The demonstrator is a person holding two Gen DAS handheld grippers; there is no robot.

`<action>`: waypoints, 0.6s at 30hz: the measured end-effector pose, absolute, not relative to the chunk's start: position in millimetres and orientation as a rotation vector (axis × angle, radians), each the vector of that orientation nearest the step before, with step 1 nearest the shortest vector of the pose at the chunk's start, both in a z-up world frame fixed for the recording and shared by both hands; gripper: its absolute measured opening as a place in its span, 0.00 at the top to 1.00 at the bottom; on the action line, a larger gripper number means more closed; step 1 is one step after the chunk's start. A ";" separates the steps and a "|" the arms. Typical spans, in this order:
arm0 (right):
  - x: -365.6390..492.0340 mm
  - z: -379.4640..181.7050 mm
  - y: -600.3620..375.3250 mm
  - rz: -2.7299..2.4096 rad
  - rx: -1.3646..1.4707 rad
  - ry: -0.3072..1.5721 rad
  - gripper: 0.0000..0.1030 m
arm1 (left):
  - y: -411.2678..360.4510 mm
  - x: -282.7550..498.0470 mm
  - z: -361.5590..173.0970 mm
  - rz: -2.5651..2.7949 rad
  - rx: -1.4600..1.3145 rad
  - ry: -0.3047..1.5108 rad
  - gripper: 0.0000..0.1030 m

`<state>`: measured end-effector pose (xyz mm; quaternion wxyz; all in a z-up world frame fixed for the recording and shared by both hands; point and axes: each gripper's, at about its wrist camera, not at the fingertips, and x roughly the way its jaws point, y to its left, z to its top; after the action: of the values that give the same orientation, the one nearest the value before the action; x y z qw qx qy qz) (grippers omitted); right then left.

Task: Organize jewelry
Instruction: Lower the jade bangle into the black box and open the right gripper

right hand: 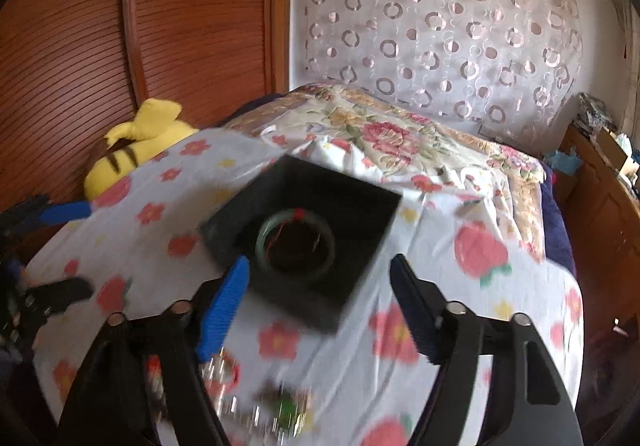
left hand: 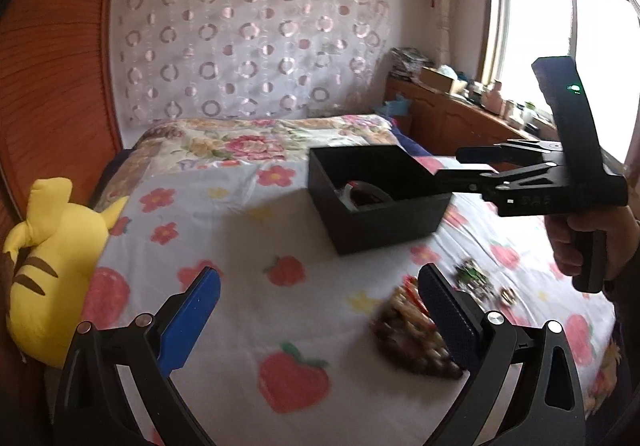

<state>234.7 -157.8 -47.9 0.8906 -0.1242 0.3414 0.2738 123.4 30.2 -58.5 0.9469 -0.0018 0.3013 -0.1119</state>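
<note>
Both claws spread above a bed (left hand: 248,222) with a black box (left hand: 380,202) and loose jewelry.

The box sits open on the strawberry-print sheet, and a green bangle (right hand: 295,243) lies inside it on the bottom. The right claw (right hand: 316,310) hangs just over the box's near rim, its blue pads wide apart and gripping nothing. The left claw (left hand: 320,322) is likewise released and empty, hovering nearer the camera than the box. A blurred bead pile (left hand: 412,338) lies on the sheet in front of the box, partly hidden by the left claw's right finger; two smaller pieces (left hand: 474,278) lie just right of the pile. A yellow plush (left hand: 48,266) rests well left of the box, at the bed's edge by the wooden wardrobe (right hand: 120,26).
</note>
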 end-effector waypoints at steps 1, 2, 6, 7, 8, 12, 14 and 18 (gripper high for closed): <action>224.6 -50.7 -163.7 0.575 -0.262 0.715 0.35 | 26.7 120.0 -60.6 -0.232 0.000 0.618 0.07; 215.0 -54.6 -169.6 0.581 -0.267 0.726 0.39 | 23.4 116.6 -62.2 -0.234 0.003 0.621 0.07; 185.8 -73.9 -188.0 0.595 -0.290 0.777 0.42 | 15.6 107.7 -72.9 -0.259 -0.008 0.646 0.07; 178.8 -79.8 -191.9 0.594 -0.299 0.793 0.43 | 13.7 105.7 -76.2 -0.266 -0.010 0.658 0.07; 172.7 -85.1 -195.4 0.595 -0.303 0.808 0.43 | 12.1 103.7 -79.1 -0.272 -0.009 0.668 0.07; 157.8 -102.5 -202.5 0.589 -0.321 0.860 0.45 | 9.0 96.8 -86.9 -0.286 -0.009 0.690 0.07; 153.8 -108.5 -202.7 0.586 -0.330 0.877 0.47 | 9.2 95.5 -88.1 -0.287 -0.012 0.696 0.07; 152.7 -114.6 -201.7 0.574 -0.345 0.885 0.56 | 9.9 94.5 -89.1 -0.288 -0.012 0.699 0.07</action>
<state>152.7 -201.7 -114.6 0.8499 -0.1637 0.4202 0.2726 94.5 9.9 -89.1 0.9294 -0.0057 0.3413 -0.1404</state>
